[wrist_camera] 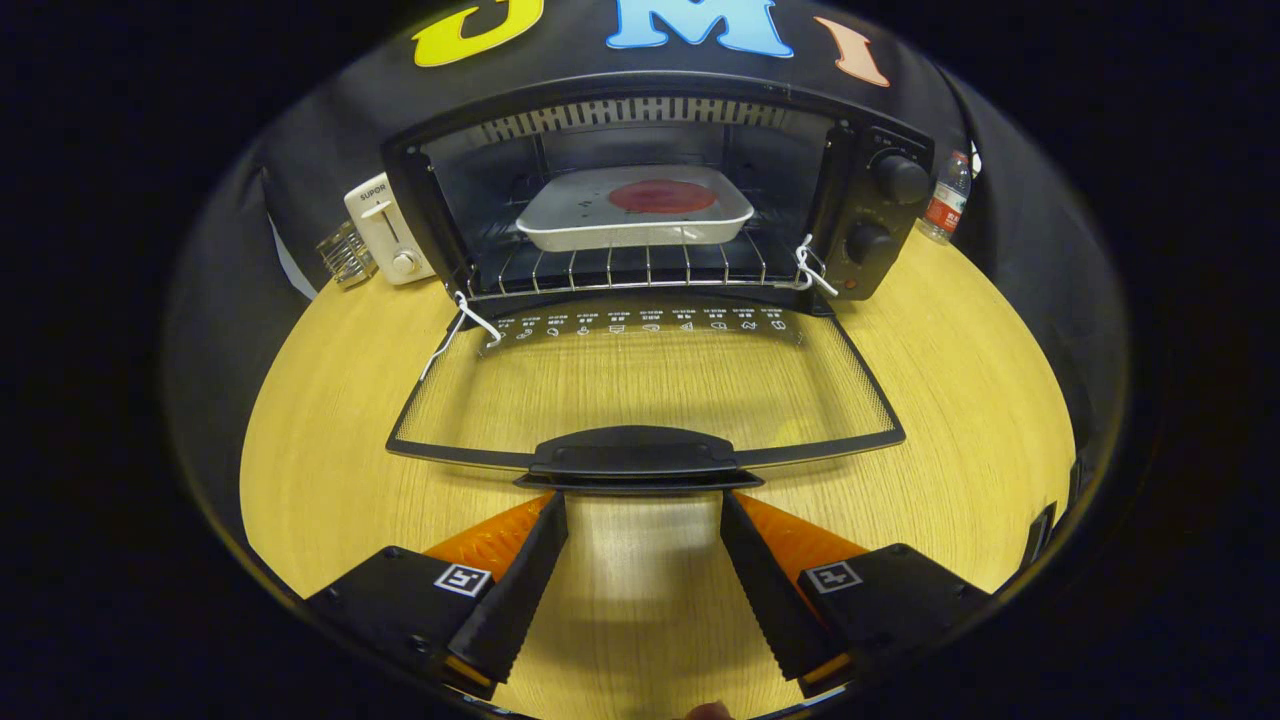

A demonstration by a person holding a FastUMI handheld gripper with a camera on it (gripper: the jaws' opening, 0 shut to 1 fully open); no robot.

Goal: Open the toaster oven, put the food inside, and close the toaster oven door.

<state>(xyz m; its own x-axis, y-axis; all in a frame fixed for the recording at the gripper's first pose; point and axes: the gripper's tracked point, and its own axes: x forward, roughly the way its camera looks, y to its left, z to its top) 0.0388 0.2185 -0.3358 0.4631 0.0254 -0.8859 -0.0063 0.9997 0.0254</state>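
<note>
The black toaster oven (880,215) stands at the back of the wooden table with its glass door (640,385) folded down flat toward me. Inside, a grey tray (580,225) holding a round red piece of food (662,196) rests on the wire rack (620,268). The door's black handle (635,455) lies just ahead of my fingertips. My gripper (643,503) is open, its two fingers spread apart just below the handle, with only bare table between them.
A white toaster (388,238) and a small clear glass (347,254) stand left of the oven. A plastic bottle (945,200) stands behind its right side. The wooden table (330,440) spreads out on both sides of the door.
</note>
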